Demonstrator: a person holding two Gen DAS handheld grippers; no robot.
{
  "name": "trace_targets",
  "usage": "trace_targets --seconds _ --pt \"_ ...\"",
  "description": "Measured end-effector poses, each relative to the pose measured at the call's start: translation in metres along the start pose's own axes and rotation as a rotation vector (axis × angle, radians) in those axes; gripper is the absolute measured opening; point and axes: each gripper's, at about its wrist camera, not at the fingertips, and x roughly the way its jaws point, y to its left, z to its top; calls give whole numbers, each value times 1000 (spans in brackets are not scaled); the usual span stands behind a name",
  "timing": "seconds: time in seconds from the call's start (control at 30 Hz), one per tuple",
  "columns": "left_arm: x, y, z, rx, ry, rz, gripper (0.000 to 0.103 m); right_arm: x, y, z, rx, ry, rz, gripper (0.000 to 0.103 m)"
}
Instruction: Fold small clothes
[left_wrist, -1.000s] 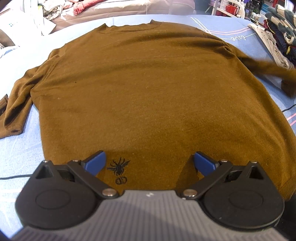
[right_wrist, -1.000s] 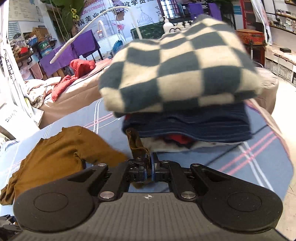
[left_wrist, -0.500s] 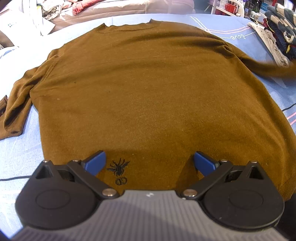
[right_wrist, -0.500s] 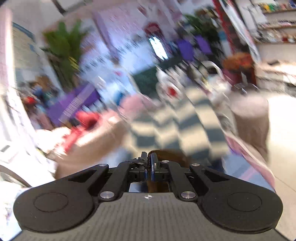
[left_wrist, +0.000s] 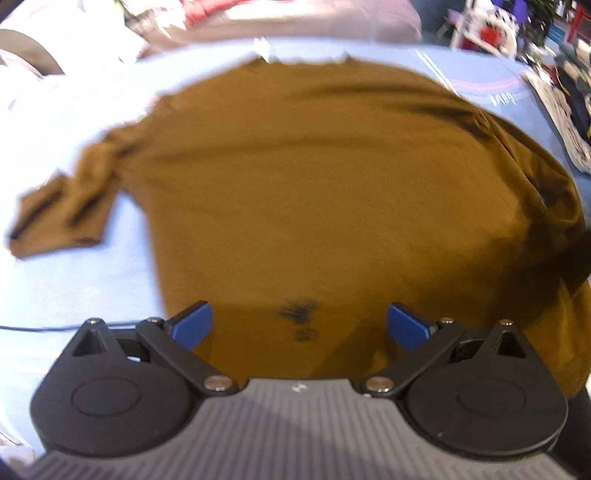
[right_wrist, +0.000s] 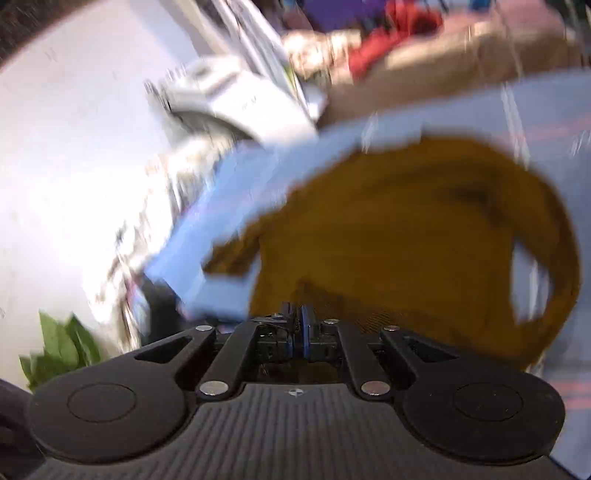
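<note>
On the light blue bed sheet (left_wrist: 85, 280), the brown sweater (left_wrist: 314, 206) lies spread flat, collar toward the far edge. Left gripper (left_wrist: 300, 326) hangs over the near hem, fingers spread wide, nothing between them. Right gripper (right_wrist: 298, 330) has its jaws nearly together and opening; brown fabric of the sweater's sleeve (right_wrist: 546, 295) sits at them, but blur hides whether the pads still press it. Both views are smeared. Clothes pile (left_wrist: 569, 107) at the right edge is cut off.
</note>
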Motion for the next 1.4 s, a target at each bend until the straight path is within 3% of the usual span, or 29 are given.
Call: trace_targets --seconds 0.03,0.1,0.17,0.23,0.33,0.47,0.57,0.6,0.63,0.87,1.07,1.17,1.27,1.3,1.4 --pt "-7 3 -1 10 -35 19 103 12 1 -9 5 34 -19 19" --pt "-18 6 -3 50 -89 30 103 21 -1 -23 31 68 -63 37" --pt "-24 1 -4 107 -121 -10 103 14 -13 -23 101 47 -45 42" --pt "-26 -12 -4 169 -135 -71 103 -14 -19 -13 141 -20 -80 43" --pt "-31 -38 -6 282 -162 -172 102 -48 -37 -7 208 -125 -172 53" --pt "-42 -82 -16 505 -213 -254 94 -80 -61 -10 296 -230 -287 75" --pt "-43 -107 -22 636 -180 -271 71 -91 -77 -20 355 -250 -320 82" --pt "-43 -112 -23 655 -166 -274 56 -88 -80 -24 370 -246 -319 83" --pt "-42 -115 -24 670 -149 -278 46 -87 -82 -27 382 -241 -317 86" --pt "-25 -144 -50 845 -62 -217 46 -74 -84 -39 413 -231 -292 92" --pt "-9 -154 -53 842 -4 -156 47 -80 -90 -46 426 -231 -295 95" --pt "-5 -146 -40 728 44 -199 45 -81 -93 -50 442 -237 -315 103" --pt "-2 -133 -29 633 68 -255 43 -81 -97 -54 455 -231 -323 103" --pt "-3 -131 -28 617 64 -264 41 -80 -97 -55 456 -228 -322 103" --pt "-7 -129 -28 591 32 -239 16 -79 -98 -57 461 -227 -320 103"
